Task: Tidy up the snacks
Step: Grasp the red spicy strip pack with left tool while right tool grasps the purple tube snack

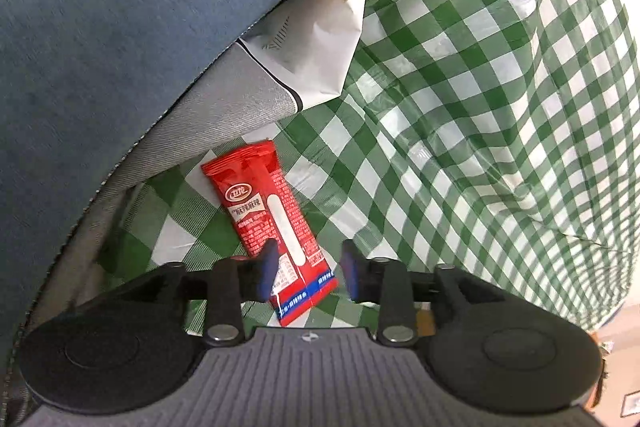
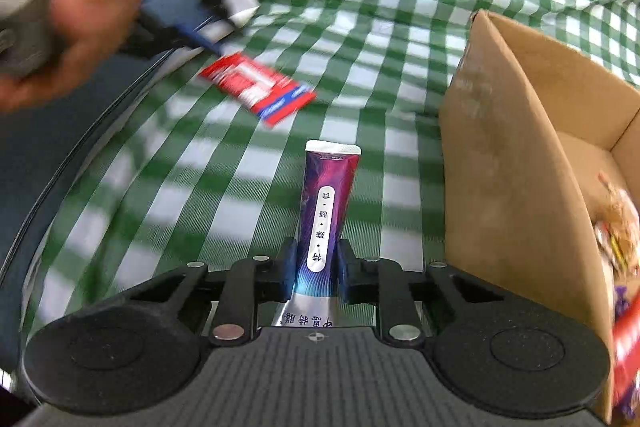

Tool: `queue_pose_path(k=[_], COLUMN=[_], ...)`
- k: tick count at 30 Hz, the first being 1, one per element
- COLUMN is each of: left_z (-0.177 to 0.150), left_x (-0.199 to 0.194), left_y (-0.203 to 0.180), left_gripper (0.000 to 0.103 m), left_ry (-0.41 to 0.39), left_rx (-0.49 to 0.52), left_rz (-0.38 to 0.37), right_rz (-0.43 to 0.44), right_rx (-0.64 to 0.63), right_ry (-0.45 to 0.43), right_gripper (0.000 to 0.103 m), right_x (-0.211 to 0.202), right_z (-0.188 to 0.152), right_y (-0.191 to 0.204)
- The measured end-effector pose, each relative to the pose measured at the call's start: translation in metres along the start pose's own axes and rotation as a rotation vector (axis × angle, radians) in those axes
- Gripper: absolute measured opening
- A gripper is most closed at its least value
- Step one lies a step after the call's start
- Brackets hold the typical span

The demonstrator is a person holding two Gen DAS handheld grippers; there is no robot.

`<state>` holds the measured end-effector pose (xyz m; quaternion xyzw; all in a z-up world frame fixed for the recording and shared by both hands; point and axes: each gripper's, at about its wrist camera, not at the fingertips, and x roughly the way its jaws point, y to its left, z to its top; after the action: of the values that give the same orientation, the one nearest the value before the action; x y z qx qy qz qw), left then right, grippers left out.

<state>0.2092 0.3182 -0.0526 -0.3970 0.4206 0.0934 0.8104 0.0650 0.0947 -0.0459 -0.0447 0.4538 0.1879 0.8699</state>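
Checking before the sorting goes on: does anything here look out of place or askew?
Nothing looks damaged or spilled. The red snack packet lies loose and slanted on the green checked cloth, outside the cardboard box, between the open jaws of the left gripper. The right gripper grips the purple packet.

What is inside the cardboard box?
Inside the cardboard box, blurred snack packets lie near its right side. Its near wall covers the rest of the floor.
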Motion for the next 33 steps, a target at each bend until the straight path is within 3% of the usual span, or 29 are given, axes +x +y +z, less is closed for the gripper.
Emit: queue_pose_path(k=[3,6,8,13,18,22,24,28,30,32,33], left_z=[-0.012,-0.026,-0.031,-0.033,-0.034,-0.037,-0.039,-0.051,-0.054,-0.056,-0.056], left_x=[0.008,0.013,0.019,0.04,0.065,0.08,0.088,0.103,0.1,0.094,0.091], left_y=[-0.007,-0.017,-0.025,-0.033,-0.039,-0.054,-0.061,-0.074,-0.076,-0.078,-0.077], left_gripper=[0.044,0.06,0.08,0.093,0.094,0.095,0.1,0.099,0.091,0.07,0.067], left_ry=[-0.058,-0.129,-0.159,-0.2,-0.209,-0.223,-0.219,-0.216,-0.226,-0.225,-0.216], left_rx=[-0.014,-0.008,0.029,0.054,0.069,0.125,0.178,0.35,0.419,0.447,0.453], left_rz=[0.068,0.135,0.192,0.343,0.459,0.482,0.503,0.567,0.572,0.569,0.569], right_rz=[0.027,0.039,0.027,0.01,0.011,0.012,0.014,0.018,0.019,0.017,0.017], right_rx=[-0.013,-0.035,-0.043,0.02,0.08,0.07,0.065,0.057,0.055,0.05,0.047], right_ry=[0.002,0.006,0.008,0.041,0.054,0.051,0.05,0.045,0.044,0.041,0.039], right_gripper=[0.022,0.023,0.025,0.029,0.03,0.032,0.032,0.032,0.032,0.032,0.032], right_x=[-0.012,-0.011,-0.008,0.001,0.003,0.001,0.002,0.003,0.004,0.003,0.003], right_z=[-0.015,-0.024,-0.03,-0.035,-0.031,-0.034,-0.034,-0.035,-0.035,-0.036,-0.036], right_y=[-0.005,-0.005,0.002,0.003,-0.007,-0.007,-0.006,-0.007,-0.007,-0.006,-0.006])
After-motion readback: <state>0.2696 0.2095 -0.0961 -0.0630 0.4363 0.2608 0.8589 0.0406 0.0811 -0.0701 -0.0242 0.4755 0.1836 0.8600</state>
